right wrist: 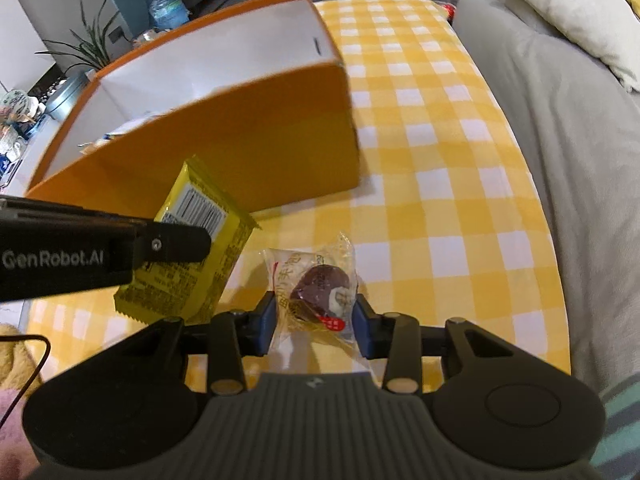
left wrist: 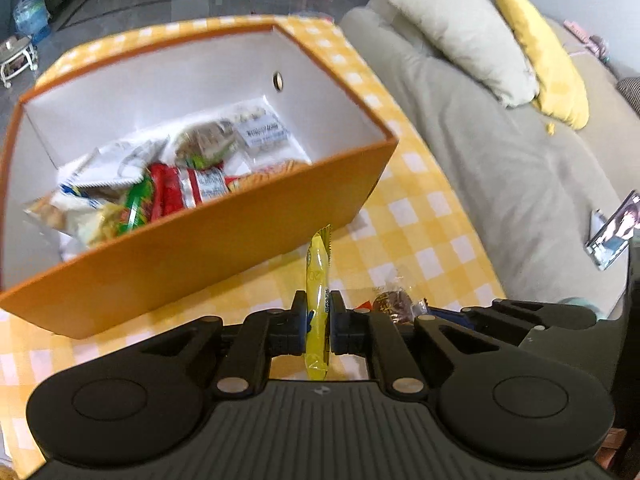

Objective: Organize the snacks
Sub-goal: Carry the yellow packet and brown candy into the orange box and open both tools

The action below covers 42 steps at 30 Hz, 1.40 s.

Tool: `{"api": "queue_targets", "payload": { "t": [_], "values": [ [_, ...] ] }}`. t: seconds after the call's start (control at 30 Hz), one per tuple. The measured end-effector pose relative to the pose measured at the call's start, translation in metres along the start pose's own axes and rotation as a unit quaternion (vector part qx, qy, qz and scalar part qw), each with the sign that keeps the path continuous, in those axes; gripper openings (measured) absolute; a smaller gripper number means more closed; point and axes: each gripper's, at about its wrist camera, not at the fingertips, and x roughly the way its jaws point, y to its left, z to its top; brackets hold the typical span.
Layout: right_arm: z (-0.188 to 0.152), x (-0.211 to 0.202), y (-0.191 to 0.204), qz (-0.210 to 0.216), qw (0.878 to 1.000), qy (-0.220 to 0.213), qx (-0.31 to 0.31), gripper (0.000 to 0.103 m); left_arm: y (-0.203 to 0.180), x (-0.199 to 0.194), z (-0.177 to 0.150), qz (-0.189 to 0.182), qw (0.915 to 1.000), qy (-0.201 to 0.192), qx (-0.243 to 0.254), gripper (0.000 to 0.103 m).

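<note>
Left wrist view: my left gripper (left wrist: 319, 320) is clamped edge-on across a yellow snack packet (left wrist: 318, 280), both pads pressed flat against it, the packet standing upright between the jaws. Beyond it sits the orange box (left wrist: 192, 264), open at the top, white inside, resting on the yellow checked tablecloth (left wrist: 420, 216). The box takes up the far left part of the tabletop and already holds a loose pile of wrapped snacks (left wrist: 160, 176). A clear-wrapped brown pastry (left wrist: 394, 303) shows just right of my left jaws; contact there cannot be judged from this view. A grey sofa (left wrist: 500, 160) runs along the right edge of the tabletop, with a beige cushion (left wrist: 464, 36) and a yellow cushion (left wrist: 544, 56) on it.

Right wrist view: my right gripper (right wrist: 315, 322) is closed on the clear-wrapped brown pastry (right wrist: 320, 284), its blue pads (right wrist: 267, 320) pressing the wrapper from both sides, near the front edge of the tabletop. The left gripper (right wrist: 180, 242) enters from the left, holding the yellow snack packet (right wrist: 192, 256) in front of the near wall of the orange box (right wrist: 256, 144). The checked tablecloth (right wrist: 460, 200) stretches to the right edge, bordered by the sofa (right wrist: 580, 160).
</note>
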Motion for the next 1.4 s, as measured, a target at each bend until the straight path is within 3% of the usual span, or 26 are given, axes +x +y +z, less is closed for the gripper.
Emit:
{"api": "queue_targets", "payload": {
  "t": [0.33, 0.8, 1.07, 1.2, 1.4],
  "values": [
    [0.021, -0.043, 0.032, 0.006, 0.998, -0.058, -0.032, 0.037, 0.022, -0.061, 0.009, 0.000, 0.9967, -0.080, -0.016, 0.011],
    [0.089, -0.067, 0.073, 0.032, 0.988, -0.105, -0.107, 0.037, 0.083, -0.105, 0.055, 0.027, 0.9894, -0.137, -0.039, 0.011],
    [0.139, -0.048, 0.087, 0.041, 0.987, -0.085, -0.130, 0.037, 0.128, -0.083, 0.094, 0.049, 0.9908, -0.108, -0.065, 0.011],
    [0.156, -0.028, 0.090, 0.030, 0.987, -0.063, -0.148, 0.037, 0.141, -0.058, 0.111, 0.099, 0.9920, -0.067, -0.041, 0.011],
    [0.176, 0.014, 0.090, -0.003, 0.982, -0.030, -0.185, 0.037, 0.146, -0.014, 0.126, 0.171, 0.9850, -0.002, 0.025, 0.011]
  ]
}}
